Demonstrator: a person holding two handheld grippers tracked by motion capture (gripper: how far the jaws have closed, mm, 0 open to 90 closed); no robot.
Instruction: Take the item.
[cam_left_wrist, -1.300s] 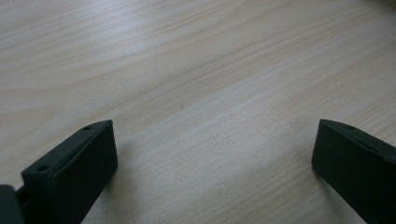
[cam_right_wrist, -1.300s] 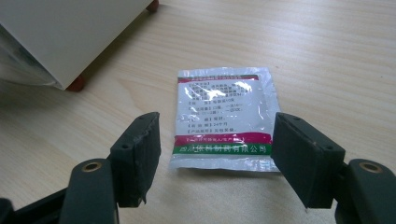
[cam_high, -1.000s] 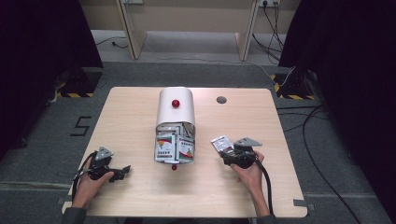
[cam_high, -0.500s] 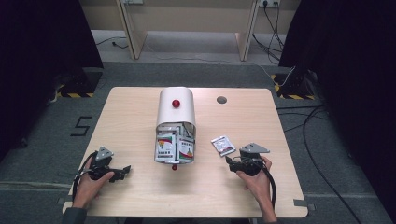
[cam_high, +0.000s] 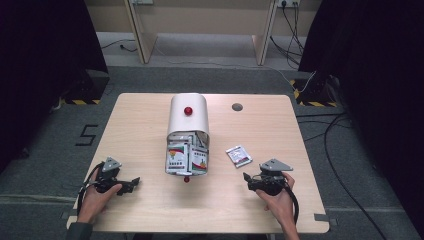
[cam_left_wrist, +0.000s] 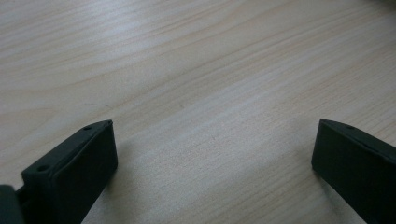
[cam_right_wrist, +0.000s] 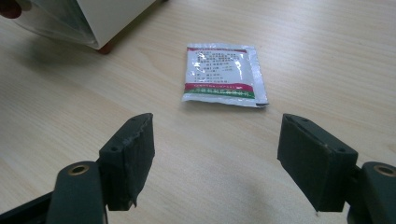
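Seemingly finishing the setting-down of one packet (cam_high: 238, 155) like those crammed in the box (cam_high: 187, 120). Doing it well by keeping the right hand-held gripper (cam_high: 249, 179) low and level, by pulling straight back toward 5 o'clock without either jaw snagging the packet's near edge, and only afterwards by swinging toward 10 o'clock for the box mouth, aiming at a single packet edge rather than the whole bundle. Also worth minding the red knob (cam_high: 186, 179) at the 6 o'clock end of the box, probably easy to knock on the way in. Lying flat on the table (cam_high: 140, 120), print side up, is how the packet is resting now: at about 4 o'clock from the box mouth and 11 o'clock from the right hand-held gripper, near it but apart. Gaping wide in the right gripper view is the right hand-held gripper (cam_right_wrist: 217, 125), with jaws having just been opening, gripping nothing, touching nothing, with only bare wood in the gap and the packet (cam_right_wrist: 223, 74) waiting beyond the tips at 12 o'clock. Idling at 8 o'clock from the box is the left hand-held gripper (cam_high: 132, 182), likewise spread wide (cam_left_wrist: 215, 126) over bare table, holding nothing; not telling whether resting on the wood or just above it.
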